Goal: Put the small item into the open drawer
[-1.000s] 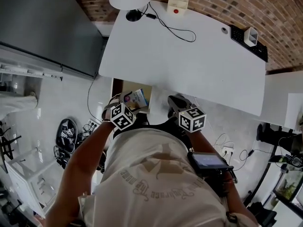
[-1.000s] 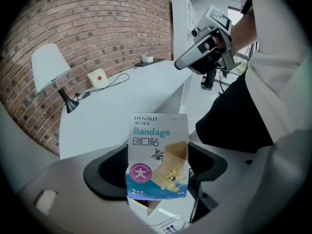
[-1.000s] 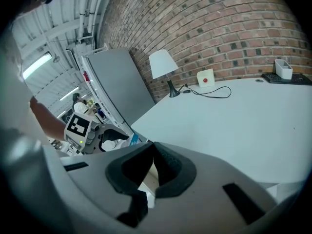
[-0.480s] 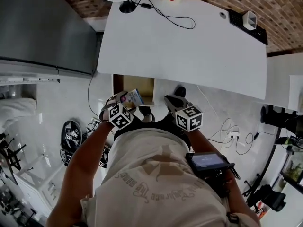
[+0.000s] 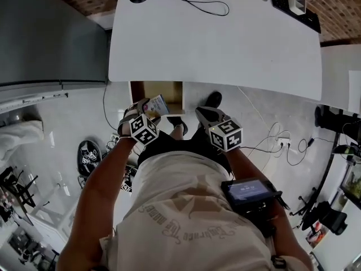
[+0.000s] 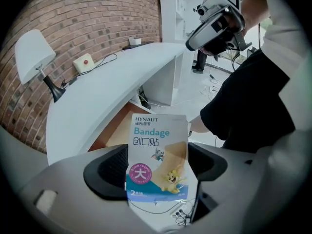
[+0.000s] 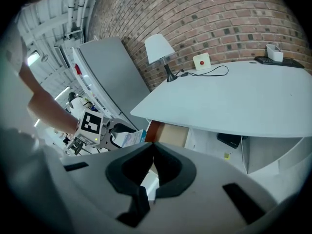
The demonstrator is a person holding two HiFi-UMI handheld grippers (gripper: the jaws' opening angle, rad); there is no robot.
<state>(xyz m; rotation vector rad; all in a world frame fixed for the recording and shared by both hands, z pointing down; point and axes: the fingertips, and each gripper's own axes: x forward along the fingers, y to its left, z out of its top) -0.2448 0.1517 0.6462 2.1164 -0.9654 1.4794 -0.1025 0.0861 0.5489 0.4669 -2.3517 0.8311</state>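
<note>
My left gripper (image 6: 158, 165) is shut on a small Bandage packet (image 6: 157, 152), a white and blue sachet with cartoon print that stands upright between the jaws. In the head view the packet (image 5: 158, 104) hangs over the open wooden drawer (image 5: 171, 90) under the white desk (image 5: 214, 38), with the left gripper (image 5: 148, 110) just behind it. My right gripper (image 5: 203, 114) hovers to the right of the drawer, its jaws shut with nothing between them (image 7: 152, 147). The right gripper view also shows the left gripper (image 7: 113, 132), the packet (image 7: 130, 138) and the drawer (image 7: 171, 134).
A lamp (image 7: 160, 50), a cable (image 5: 197, 7) and a white box with a red button (image 7: 201, 61) sit on the desk's far side. A grey cabinet (image 5: 51, 33) stands at the left. Loose cables (image 5: 276, 145) and a black shoe (image 5: 213, 99) lie on the floor.
The head view has shifted so the desk sits higher in the picture. Both grippers stay in front of the drawer, and the left one still grips the packet over it.
</note>
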